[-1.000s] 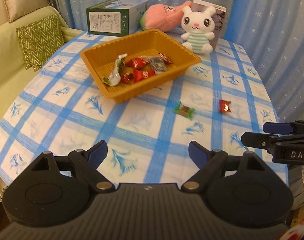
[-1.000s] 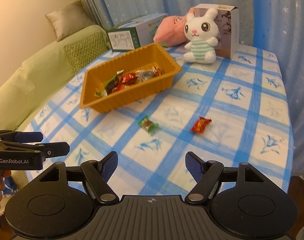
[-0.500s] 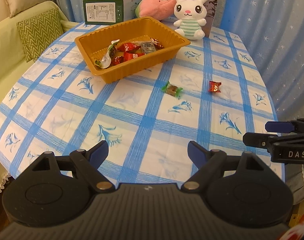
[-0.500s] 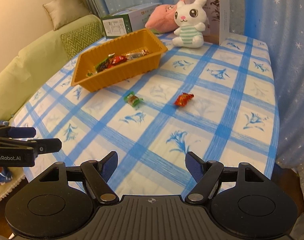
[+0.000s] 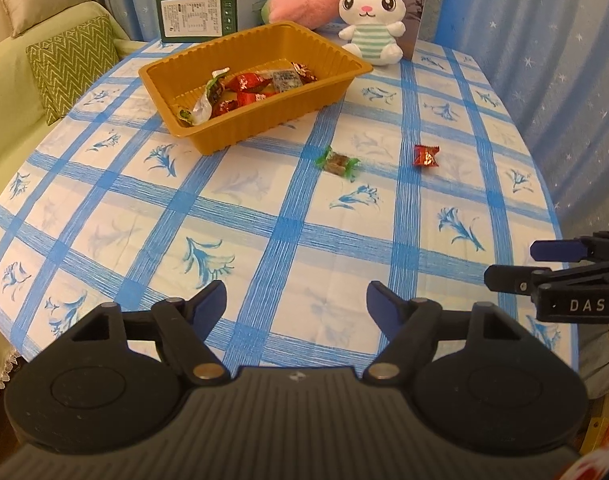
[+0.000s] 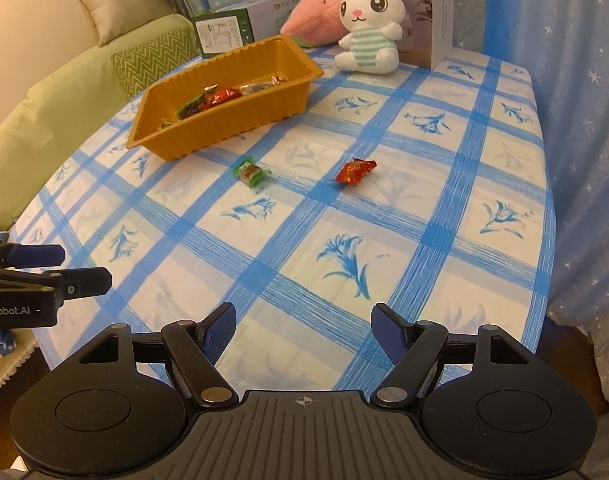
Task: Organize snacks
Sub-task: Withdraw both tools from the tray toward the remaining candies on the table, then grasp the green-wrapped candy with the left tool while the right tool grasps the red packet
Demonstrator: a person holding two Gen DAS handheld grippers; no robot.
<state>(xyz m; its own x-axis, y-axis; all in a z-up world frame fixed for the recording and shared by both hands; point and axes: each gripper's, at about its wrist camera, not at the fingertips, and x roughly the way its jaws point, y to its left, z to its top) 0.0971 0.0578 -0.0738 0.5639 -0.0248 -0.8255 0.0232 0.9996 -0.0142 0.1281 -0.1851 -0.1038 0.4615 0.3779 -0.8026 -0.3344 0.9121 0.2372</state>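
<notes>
Both grippers are open and empty; the left gripper (image 5: 296,300) has just been closing a little. Next, the right gripper (image 6: 304,324) must reach far for the red candy (image 6: 354,171), then carry it left to the tray (image 6: 240,120).

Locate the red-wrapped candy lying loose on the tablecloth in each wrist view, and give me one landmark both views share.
Left wrist view: the red-wrapped candy lies right of centre on the tablecloth, right of the green-wrapped candy.
Right wrist view: it lies just above the middle, again right of the green-wrapped candy.
Shared landmark: the orange tray, up and to the left of both candies.
</notes>
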